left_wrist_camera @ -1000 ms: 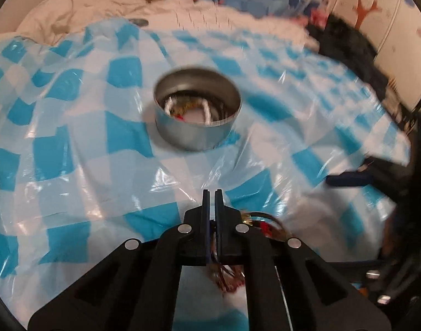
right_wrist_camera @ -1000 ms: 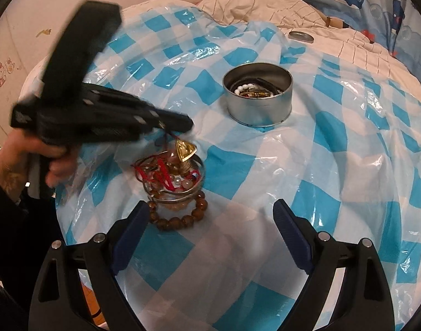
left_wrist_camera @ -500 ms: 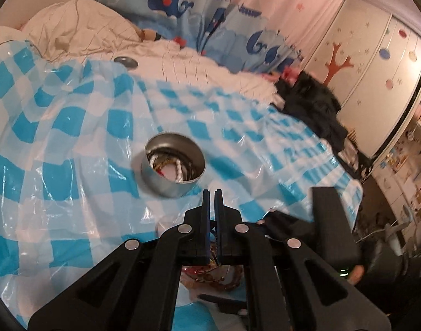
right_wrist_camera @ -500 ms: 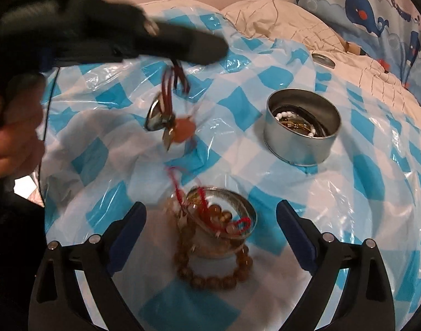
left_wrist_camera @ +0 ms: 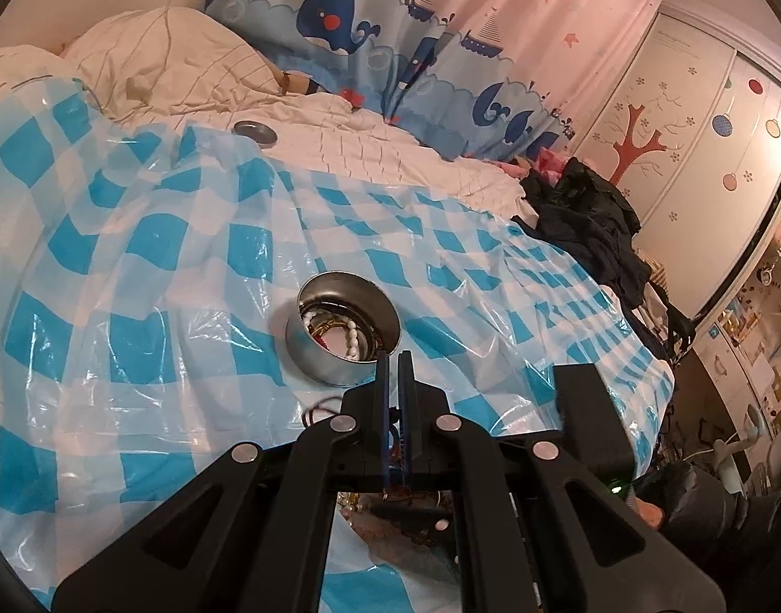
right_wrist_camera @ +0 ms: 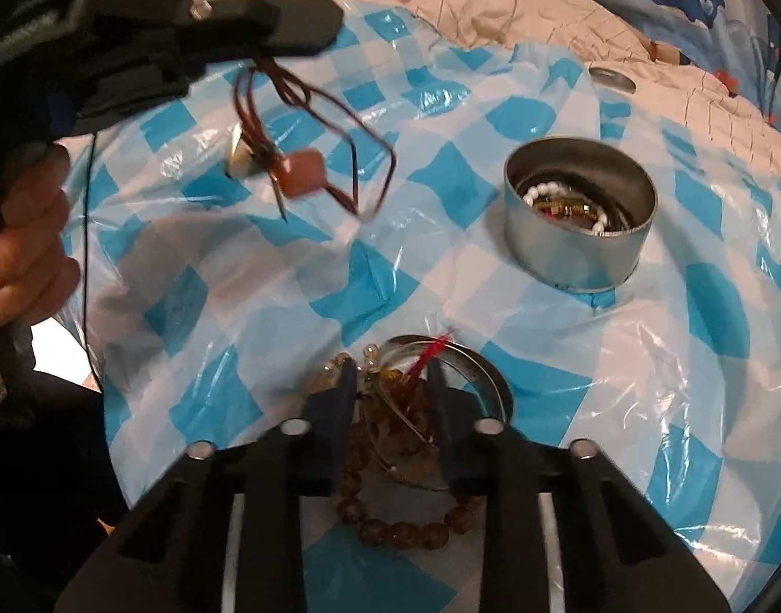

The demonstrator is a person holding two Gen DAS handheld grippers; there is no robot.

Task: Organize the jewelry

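My left gripper (left_wrist_camera: 393,355) is shut on the dark red cords of a necklace (right_wrist_camera: 339,117). In the right wrist view it hangs from that gripper (right_wrist_camera: 308,30) at upper left, with a pinkish stone pendant (right_wrist_camera: 301,179) swinging above the checked sheet. My right gripper (right_wrist_camera: 390,378) points down at a jewelry pile (right_wrist_camera: 390,408) in a shallow metal dish (right_wrist_camera: 485,373). Its jaws are closing, with brown beads and a thin bangle between the pads. An amber bead bracelet (right_wrist_camera: 406,531) loops around the dish. A round tin (right_wrist_camera: 569,260) (left_wrist_camera: 314,362) holds pearls and chains.
A blue-and-white checked plastic sheet (right_wrist_camera: 697,306) covers the bed. A tin lid (left_wrist_camera: 256,132) lies on the white quilt behind it. Dark clothes (left_wrist_camera: 584,214) are heaped at the bed's right edge. A person's hand (right_wrist_camera: 27,235) grips the left tool.
The right jaws have gone from wide open to narrow around the pile, and the gripper has come closer to the dish. The left gripper has lifted the necklace clear of the pile.
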